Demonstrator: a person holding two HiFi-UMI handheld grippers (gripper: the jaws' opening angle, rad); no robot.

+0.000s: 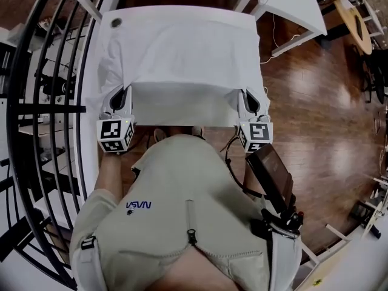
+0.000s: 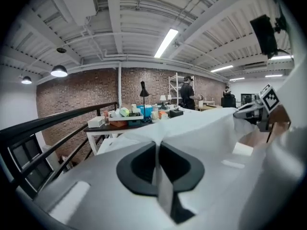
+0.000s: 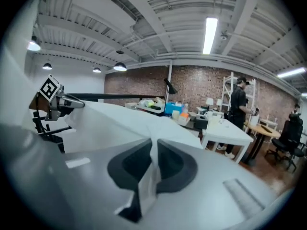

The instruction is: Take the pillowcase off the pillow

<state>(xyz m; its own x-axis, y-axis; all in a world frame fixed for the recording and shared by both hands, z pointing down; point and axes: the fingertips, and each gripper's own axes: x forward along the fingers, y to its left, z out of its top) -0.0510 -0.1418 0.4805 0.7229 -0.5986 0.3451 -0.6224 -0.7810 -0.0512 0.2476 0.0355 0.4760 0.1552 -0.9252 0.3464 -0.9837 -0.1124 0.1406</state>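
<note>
1. White cloth, the pillowcase (image 1: 182, 53), lies spread over the tabletop (image 1: 182, 119) straight ahead of the person. Its near edge is raised off the surface.
2. I cannot make out the pillow as a separate shape under the white folds. I judge that it is inside the case, towards the far side.
3. That near edge runs crosswise, from one hand to the other, and the rest of the case stretches away from the person. Its length therefore lies directly ahead of both tongs.
4. Left tongs (image 2: 157, 145) are pinched tight on a thin fold of the pillowcase at the near left corner.
5. Right tongs (image 3: 153, 150) are clamped the same way on the near right corner, and a tuft of cloth shows between the pads.
6. Neither hand is nearer, as the two sit level with each other at either end of the edge.
7. Next move, as I judge it: draw both corners evenly back towards the body, so the case slides along its length without twisting.
</note>
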